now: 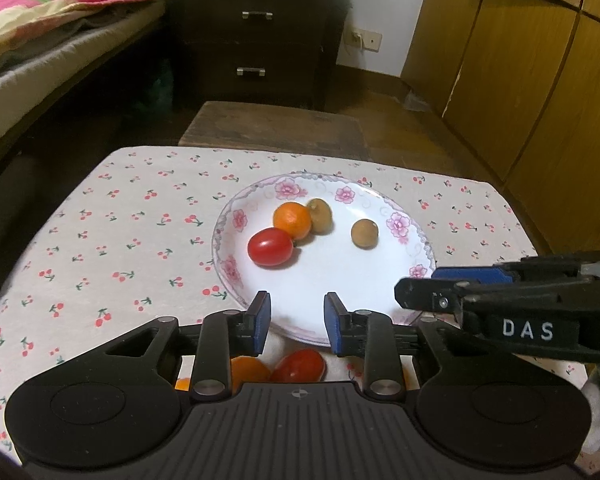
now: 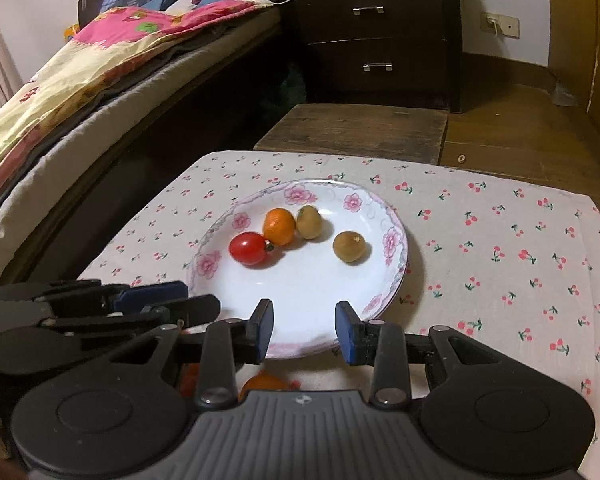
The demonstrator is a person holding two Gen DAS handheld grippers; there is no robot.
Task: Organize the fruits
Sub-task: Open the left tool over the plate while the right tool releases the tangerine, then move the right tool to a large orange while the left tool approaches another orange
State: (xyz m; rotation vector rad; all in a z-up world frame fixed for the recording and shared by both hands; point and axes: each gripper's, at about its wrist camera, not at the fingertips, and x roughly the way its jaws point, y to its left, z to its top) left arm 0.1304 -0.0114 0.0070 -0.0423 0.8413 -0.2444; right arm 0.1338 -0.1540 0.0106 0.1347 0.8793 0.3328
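Observation:
A white floral plate (image 1: pixel 384 280) (image 2: pixel 384 292) sits on the cherry-print cloth. It holds a red tomato (image 1: pixel 270 247) (image 2: pixel 248 248), an orange fruit (image 1: pixel 292 220) (image 2: pixel 279 226) and two brown-green fruits (image 1: pixel 320 215) (image 1: pixel 364 233) (image 2: pixel 309 222) (image 2: pixel 349 246). My left gripper (image 1: pixel 297 326) is open and empty at the plate's near rim. Under it lie an orange fruit (image 1: pixel 249 370) and a red tomato (image 1: pixel 300 365) on the cloth. My right gripper (image 2: pixel 304 330) is open and empty over the near rim, with an orange fruit (image 2: pixel 265 383) below it.
The cloth-covered table (image 1: pixel 100 240) (image 2: pixel 500 260) has a wooden stool (image 1: pixel 276 124) (image 2: pixel 352 128) beyond its far edge. A bed (image 2: pixel 80 92) is on the left, a dark drawer unit (image 1: pixel 252 36) behind, and wooden cabinets (image 1: pixel 520 80) on the right.

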